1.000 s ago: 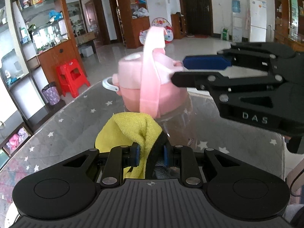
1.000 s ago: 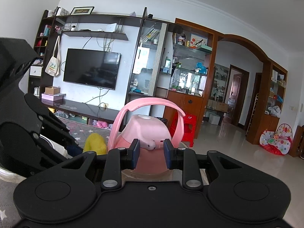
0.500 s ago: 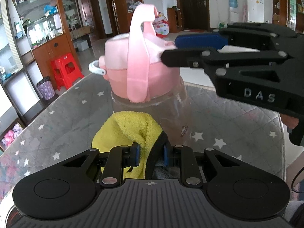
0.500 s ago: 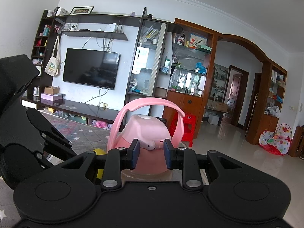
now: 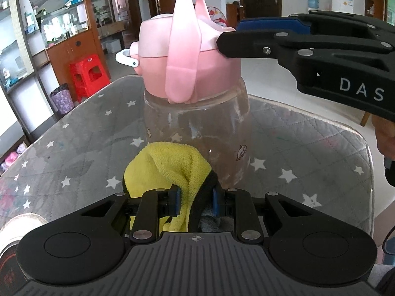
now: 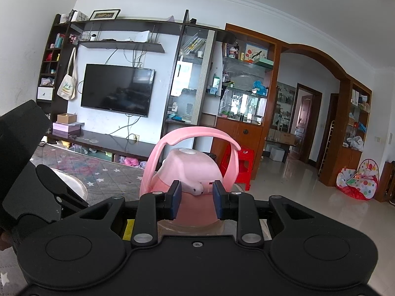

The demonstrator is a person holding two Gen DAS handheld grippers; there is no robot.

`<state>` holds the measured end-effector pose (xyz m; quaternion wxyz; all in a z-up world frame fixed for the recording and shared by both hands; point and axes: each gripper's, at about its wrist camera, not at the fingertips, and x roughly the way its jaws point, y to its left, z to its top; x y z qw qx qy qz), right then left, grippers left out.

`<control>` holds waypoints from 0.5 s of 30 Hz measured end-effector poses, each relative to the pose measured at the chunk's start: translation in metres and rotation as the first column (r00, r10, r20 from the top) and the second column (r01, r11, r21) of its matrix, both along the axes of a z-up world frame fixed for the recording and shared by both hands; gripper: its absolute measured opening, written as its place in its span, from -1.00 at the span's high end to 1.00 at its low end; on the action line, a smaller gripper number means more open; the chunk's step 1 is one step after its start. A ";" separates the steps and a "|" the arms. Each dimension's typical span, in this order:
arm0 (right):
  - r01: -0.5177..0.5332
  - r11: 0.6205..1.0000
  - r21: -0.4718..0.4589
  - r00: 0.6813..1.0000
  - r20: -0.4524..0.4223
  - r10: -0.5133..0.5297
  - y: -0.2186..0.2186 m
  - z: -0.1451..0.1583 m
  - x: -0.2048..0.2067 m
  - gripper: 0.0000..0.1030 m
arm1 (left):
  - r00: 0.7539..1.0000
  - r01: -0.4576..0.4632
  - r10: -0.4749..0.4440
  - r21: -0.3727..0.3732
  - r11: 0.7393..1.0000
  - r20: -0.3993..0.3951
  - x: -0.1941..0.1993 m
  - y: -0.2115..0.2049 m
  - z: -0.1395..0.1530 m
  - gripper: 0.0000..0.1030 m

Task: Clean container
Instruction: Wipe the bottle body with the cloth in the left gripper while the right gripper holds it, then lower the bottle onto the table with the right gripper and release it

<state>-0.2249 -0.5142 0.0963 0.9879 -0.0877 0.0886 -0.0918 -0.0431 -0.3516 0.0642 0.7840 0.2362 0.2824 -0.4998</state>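
Note:
A clear bottle [image 5: 197, 133] with a pink lid [image 5: 182, 56] and a pink carry strap stands upright on the grey star-patterned table [image 5: 74, 138]. My left gripper [image 5: 195, 201] is shut on a yellow cloth [image 5: 165, 170] and holds it against the bottle's lower wall. My right gripper [image 6: 197, 198] is shut on the pink lid [image 6: 190, 170]; it also shows in the left wrist view [image 5: 229, 42], reaching in from the right.
A white round object [image 5: 14, 229] sits at the table's near left edge. The table's right edge [image 5: 367, 172] is close to the bottle. A red stool [image 5: 88, 74] and cabinets stand on the floor beyond.
The left gripper with the yellow cloth has moved down along the bottle's side, so the bottle looks taller and closer. The right gripper has kept its hold on the lid.

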 end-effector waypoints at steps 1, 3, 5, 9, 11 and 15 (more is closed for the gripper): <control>0.000 1.000 0.001 1.000 0.001 0.000 0.000 0.000 0.000 0.43 | 1.000 -0.005 0.005 0.000 1.000 -0.003 0.000 0.000 0.000 0.53; -0.002 1.000 0.004 1.000 0.003 0.002 0.001 0.000 -0.001 0.43 | 1.000 -0.018 0.018 -0.001 1.000 -0.007 -0.001 0.002 -0.001 0.48; -0.005 1.000 0.005 1.000 0.006 0.005 0.002 -0.001 -0.002 0.43 | 0.999 -0.032 0.032 -0.003 0.999 -0.012 0.000 0.004 -0.001 0.42; -0.010 1.000 0.004 1.000 0.008 0.010 0.002 0.000 -0.003 0.41 | 0.998 -0.062 0.062 -0.009 0.998 -0.020 0.000 0.008 0.001 0.34; -0.012 1.000 0.008 1.000 0.009 0.012 0.002 0.001 -0.004 0.35 | 0.997 -0.071 0.071 -0.011 0.997 -0.023 -0.001 0.009 0.003 0.30; -0.017 1.000 0.012 1.000 0.013 0.016 0.000 0.001 -0.005 0.33 | 0.995 -0.094 0.094 -0.015 0.995 -0.028 -0.004 0.012 0.006 0.18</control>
